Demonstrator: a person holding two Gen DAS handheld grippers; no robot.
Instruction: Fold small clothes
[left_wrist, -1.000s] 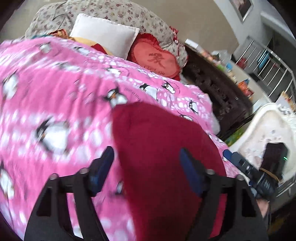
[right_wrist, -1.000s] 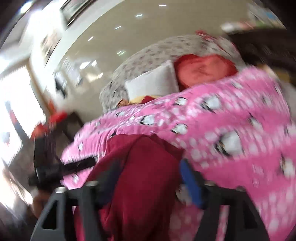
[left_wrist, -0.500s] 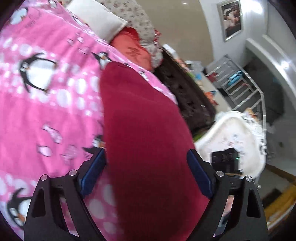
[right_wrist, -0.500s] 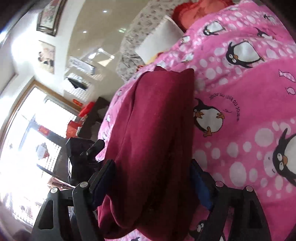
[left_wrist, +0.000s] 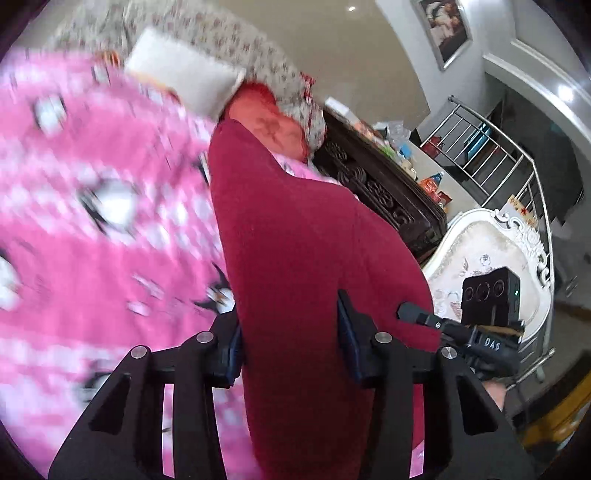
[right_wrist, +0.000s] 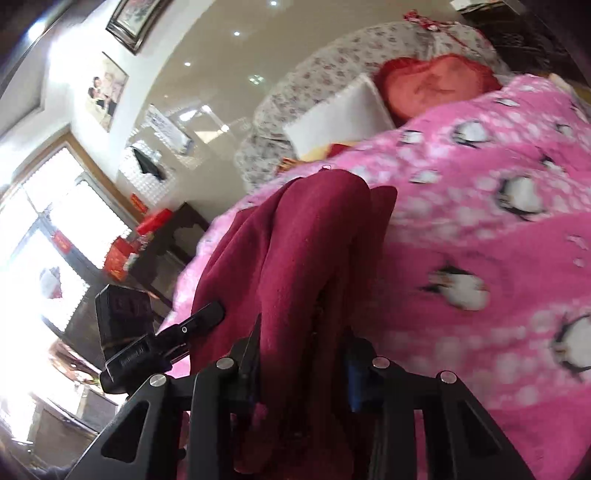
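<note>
pink penguin-print blanket (left_wrist: 92, 258) covers the bed and serves as the working surface, with a dark red garment (left_wrist: 295, 240) lying on it as a long folded strip running away from both cameras. nearest the left wrist camera, the left gripper (left_wrist: 290, 332) has just been closing and its blue-padded fingers (left_wrist: 347, 332) now press on the near end of the dark red garment from both sides, the cloth bunched between them. in the right wrist view the right gripper (right_wrist: 301, 354) has likewise just been closing, and its jaws pinch the other near corner of the garment, whose folds rise in thick ridges between the pads. each gripper shows at the edge of the other's view, just beside the garment's near end. beyond the garment's far end, at the head of the blanket, a white pillow (left_wrist: 181, 77) leans beside a red heart-shaped cushion (left_wrist: 269, 118), both against a floral padded headboard (left_wrist: 221, 40). to the right of the garment in the left wrist view, past the edge of the blanket, stands a dark carved wooden cabinet (left_wrist: 376, 184) with small clutter on top, and nearer than it a white ornate chair (left_wrist: 491, 243). farthest off are a metal railing (left_wrist: 491, 155) and a framed picture (left_wrist: 443, 29) on the wall.
</note>
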